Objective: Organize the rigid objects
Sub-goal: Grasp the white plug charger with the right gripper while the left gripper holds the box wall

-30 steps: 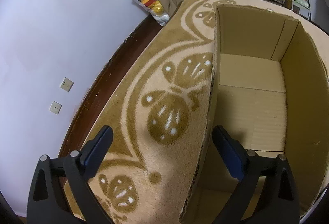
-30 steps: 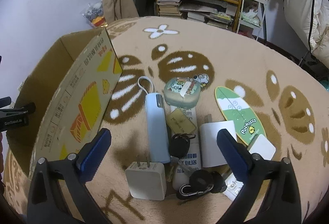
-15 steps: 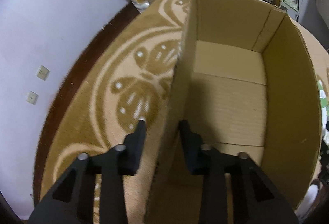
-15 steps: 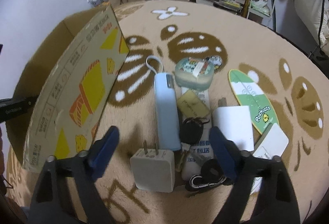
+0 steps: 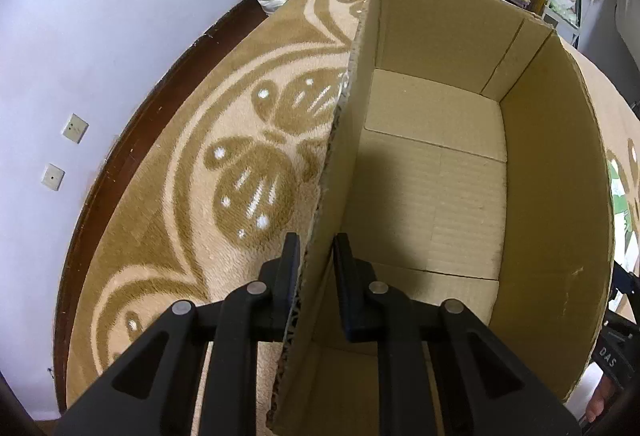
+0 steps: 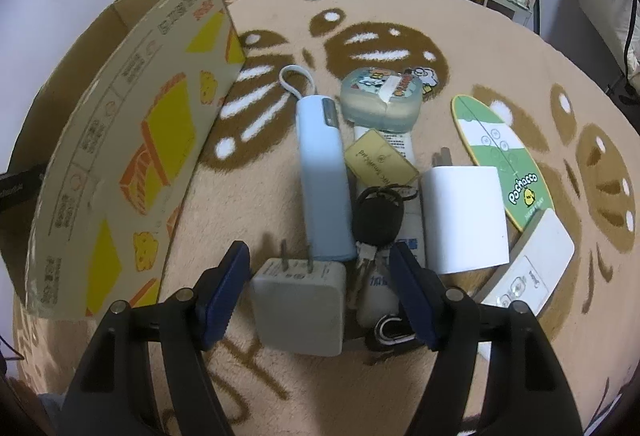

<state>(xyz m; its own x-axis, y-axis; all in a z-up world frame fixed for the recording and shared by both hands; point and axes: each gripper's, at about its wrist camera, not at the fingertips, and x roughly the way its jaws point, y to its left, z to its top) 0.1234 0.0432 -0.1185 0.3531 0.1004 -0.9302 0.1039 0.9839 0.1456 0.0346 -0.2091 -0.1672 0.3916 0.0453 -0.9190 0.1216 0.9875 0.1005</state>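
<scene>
Since a second ago the left gripper (image 5: 314, 268) has clamped the cardboard box (image 5: 552, 163) wall, while the right gripper (image 6: 320, 284), jaws just narrowing but not gripping, straddles the near white charger (image 6: 300, 310), prongs pointing away.

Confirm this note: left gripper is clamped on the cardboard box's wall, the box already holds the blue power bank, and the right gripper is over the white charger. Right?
Not quite. The cardboard box is empty in the left wrist view; the blue power bank lies on the rug beside it, as the right wrist view shows. The left gripper does clamp the wall, and the right gripper, jaws closing, straddles the white charger.
</scene>
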